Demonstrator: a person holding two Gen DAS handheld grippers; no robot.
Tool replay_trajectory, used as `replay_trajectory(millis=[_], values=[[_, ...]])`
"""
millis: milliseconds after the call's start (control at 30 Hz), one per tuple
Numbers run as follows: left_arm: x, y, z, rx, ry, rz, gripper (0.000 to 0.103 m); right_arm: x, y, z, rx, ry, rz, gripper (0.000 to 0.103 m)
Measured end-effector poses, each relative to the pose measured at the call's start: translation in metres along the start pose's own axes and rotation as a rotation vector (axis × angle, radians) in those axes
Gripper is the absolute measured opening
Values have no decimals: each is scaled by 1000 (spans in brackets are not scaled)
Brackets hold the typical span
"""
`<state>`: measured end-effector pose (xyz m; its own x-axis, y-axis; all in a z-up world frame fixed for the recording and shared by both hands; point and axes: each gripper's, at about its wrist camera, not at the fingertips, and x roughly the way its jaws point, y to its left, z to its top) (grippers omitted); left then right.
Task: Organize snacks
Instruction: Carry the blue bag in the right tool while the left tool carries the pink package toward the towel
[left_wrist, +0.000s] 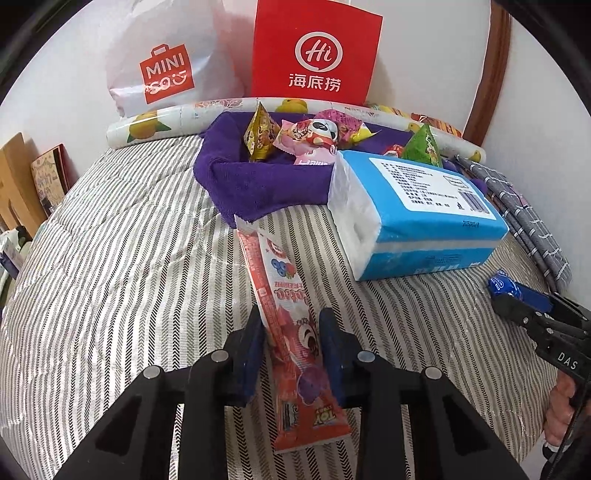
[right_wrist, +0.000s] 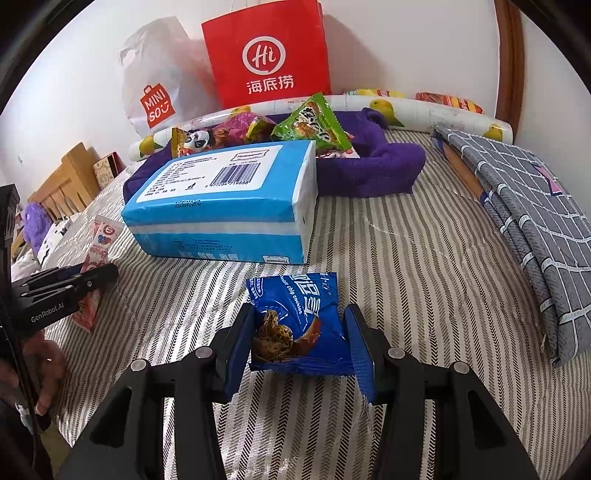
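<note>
Left gripper (left_wrist: 288, 343): I'm looking down its 2 fingers at the lower centre of the left wrist view; the jaws are straddling the long red snack stick (left_wrist: 291, 332), with the right pad at the wrapper's edge and the left pad just beside it. I cannot tell if they are really pinching it.
Red snack stick: it's lying on the striped bedcover (left_wrist: 122, 258), running from the bottom centre up toward the purple towel (left_wrist: 236, 177).
Right gripper (right_wrist: 299, 339): clenched on the blue cookie packet (right_wrist: 303, 325), both pads pressing its crumpled sides at the lower centre of the right wrist view.
Cookie packet: it's sitting between the pads, just over the stripes, below the blue tissue pack (right_wrist: 225, 206).
Snack pile: I'm seeing a panda packet (left_wrist: 314, 136), a yellow triangle packet (left_wrist: 260, 133) and a green one (left_wrist: 423, 144) sitting in the towel's hollow, upper centre.
Backdrop: a red paper bag (left_wrist: 317, 51) and a white shopping bag (left_wrist: 162, 59) are leaning on the wall at the top.
Right edge: a grey checked cloth (right_wrist: 524, 221) is lying folded there.
</note>
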<state>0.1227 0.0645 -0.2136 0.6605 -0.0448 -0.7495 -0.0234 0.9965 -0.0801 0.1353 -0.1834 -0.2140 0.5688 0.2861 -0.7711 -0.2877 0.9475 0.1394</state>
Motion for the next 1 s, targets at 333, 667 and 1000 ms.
replay_trajectory(millis=[333, 667, 1000], values=[[0, -3, -1, 12, -1, 23, 26, -1, -2, -1, 15, -10, 9, 49], [-10, 6, 4, -30, 24, -28, 16, -5, -4, 1, 26, -18, -1, 48], [-42, 9, 14, -38, 9, -64, 17, -36, 19, 14, 27, -60, 6, 48]])
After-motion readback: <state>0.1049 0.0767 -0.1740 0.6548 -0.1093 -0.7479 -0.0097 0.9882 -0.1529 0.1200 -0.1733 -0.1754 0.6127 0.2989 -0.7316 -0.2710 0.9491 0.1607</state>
